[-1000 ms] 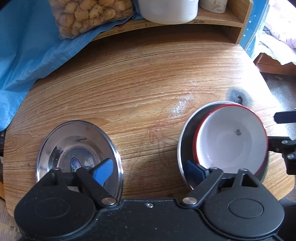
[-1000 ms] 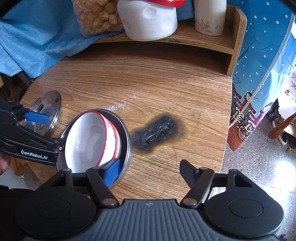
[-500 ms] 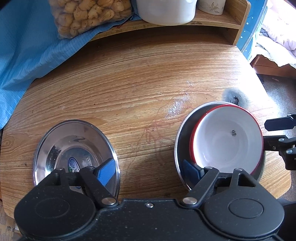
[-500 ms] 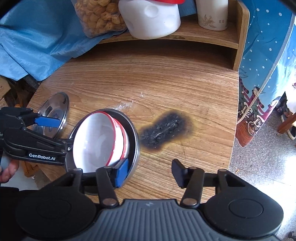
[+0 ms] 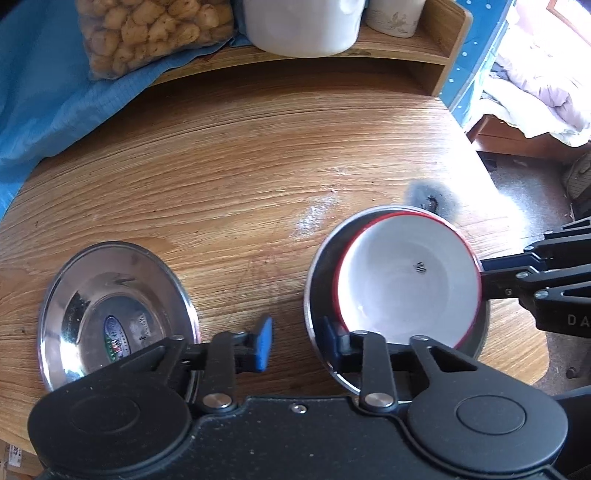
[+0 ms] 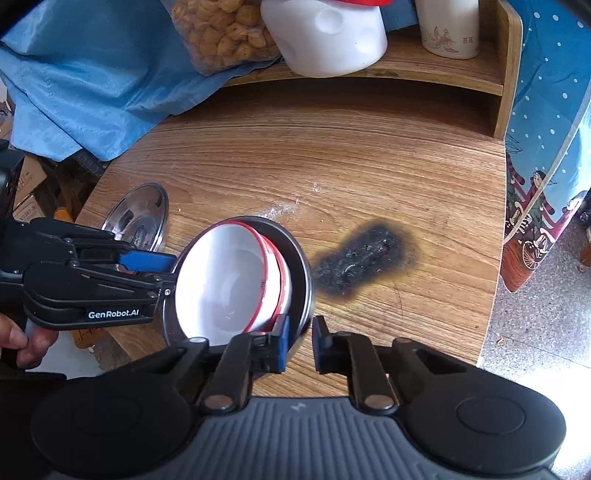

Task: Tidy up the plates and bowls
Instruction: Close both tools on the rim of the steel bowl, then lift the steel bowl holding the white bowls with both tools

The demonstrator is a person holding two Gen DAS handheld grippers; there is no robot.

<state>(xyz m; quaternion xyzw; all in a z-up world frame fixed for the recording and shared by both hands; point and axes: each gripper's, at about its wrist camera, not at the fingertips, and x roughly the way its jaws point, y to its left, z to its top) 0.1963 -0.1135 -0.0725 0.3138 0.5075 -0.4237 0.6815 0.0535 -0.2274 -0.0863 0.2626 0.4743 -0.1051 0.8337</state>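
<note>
Presently, the white bowl with the red rim [image 5: 402, 291] is seen nested inside a dark metal bowl [image 5: 314, 280], slightly off-centre toward that bowl's far right side. Both are set on the wooden table [image 5: 258, 166], near its front right edge. The stack is approached from two sides.

The left gripper [image 5: 297, 343] is placed at the near left rim of the metal bowl. Its fingers are set fairly narrow and the rim is straddled: one pad is held just inside the rim, the other outside it over bare wood. A clear gap is seen between the outer pad and the rim, so nothing is clamped.

The right gripper [image 6: 298, 343] is placed at the opposite rim. Its fingers are drawn close together, with the metal rim caught between them, one pad inside beside the white bowl. Whether the pads actually press on the metal cannot be told.

A shiny steel plate [image 5: 110, 295] is laid flat on the table, left of the stack and apart from it. A black burn mark [image 6: 362, 258] is seen on the wood just right of the metal bowl. At the back a white jug [image 6: 325, 37] and a bag of nuts [image 6: 225, 29] are kept on a low shelf [image 6: 424, 66].
</note>
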